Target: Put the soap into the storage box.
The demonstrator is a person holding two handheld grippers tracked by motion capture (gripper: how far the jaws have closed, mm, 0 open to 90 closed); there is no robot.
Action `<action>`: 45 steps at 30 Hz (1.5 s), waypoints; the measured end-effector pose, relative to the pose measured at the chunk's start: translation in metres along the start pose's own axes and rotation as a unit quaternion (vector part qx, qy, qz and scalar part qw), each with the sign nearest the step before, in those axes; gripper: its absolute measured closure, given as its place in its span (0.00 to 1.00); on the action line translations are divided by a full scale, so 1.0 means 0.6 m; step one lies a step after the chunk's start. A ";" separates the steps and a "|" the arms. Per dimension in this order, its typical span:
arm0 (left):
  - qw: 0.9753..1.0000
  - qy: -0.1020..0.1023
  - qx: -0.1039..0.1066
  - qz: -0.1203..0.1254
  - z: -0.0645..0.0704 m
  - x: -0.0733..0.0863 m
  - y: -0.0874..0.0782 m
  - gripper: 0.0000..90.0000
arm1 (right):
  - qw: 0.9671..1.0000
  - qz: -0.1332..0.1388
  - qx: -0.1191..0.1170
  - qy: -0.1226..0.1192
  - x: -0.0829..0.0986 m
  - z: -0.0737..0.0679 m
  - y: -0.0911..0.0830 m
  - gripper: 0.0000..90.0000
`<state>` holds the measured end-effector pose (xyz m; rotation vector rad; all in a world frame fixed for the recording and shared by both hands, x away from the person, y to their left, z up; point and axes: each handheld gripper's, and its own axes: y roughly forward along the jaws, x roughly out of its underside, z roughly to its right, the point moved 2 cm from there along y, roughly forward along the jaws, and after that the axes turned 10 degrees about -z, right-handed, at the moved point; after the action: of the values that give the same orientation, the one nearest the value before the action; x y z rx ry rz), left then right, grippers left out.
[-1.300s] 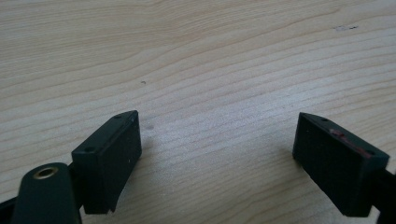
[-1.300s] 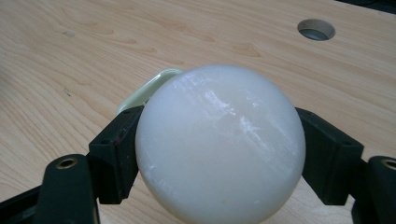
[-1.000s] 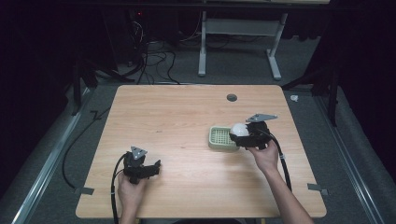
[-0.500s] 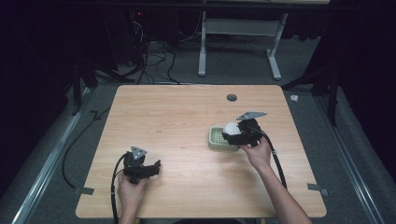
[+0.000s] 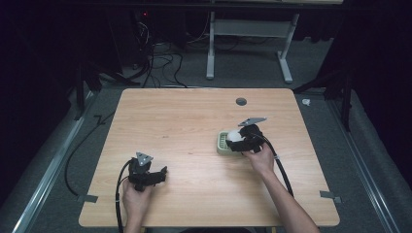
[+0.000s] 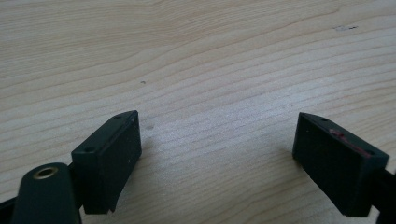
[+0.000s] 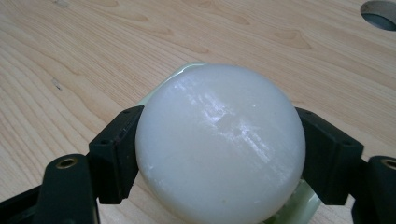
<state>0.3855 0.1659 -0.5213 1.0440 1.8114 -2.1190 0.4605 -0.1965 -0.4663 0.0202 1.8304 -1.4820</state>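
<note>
The right gripper (image 5: 241, 139) has carried the white soap (image 7: 219, 144), clamped between its jaws, leftward over the green dish (image 5: 222, 143), so release looks next, while the left gripper (image 6: 217, 154) rests open on the table (image 5: 184, 121).

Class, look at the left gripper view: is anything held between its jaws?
No, the left gripper stands open over bare wooden table, nothing between its jaws.

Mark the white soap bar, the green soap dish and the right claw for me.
white soap bar (image 7: 219, 140), right gripper view, middle of its rounded face.
green soap dish (image 5: 222, 142), high view, slotted left end.
right claw (image 7: 219, 154), right gripper view, midway between its jaws.
</note>
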 end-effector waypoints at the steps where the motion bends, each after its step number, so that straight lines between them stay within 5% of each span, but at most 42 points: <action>1: 1.000 0.000 0.000 0.000 0.000 0.000 0.000 0.18 | 1.000 -0.001 0.001 0.001 0.000 0.000 0.003 0.27; 32: 1.000 0.000 0.000 0.000 0.000 0.000 0.000 0.18 | 1.000 -0.029 0.006 0.002 0.004 0.004 0.044 0.27; 45: 1.000 0.000 0.000 0.000 0.000 0.000 0.000 0.18 | 1.000 0.009 -0.006 0.006 0.000 0.010 0.012 0.26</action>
<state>0.3854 0.1659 -0.5213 1.0443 1.8118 -2.1187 0.4673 -0.1993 -0.4726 0.0388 1.8437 -1.4624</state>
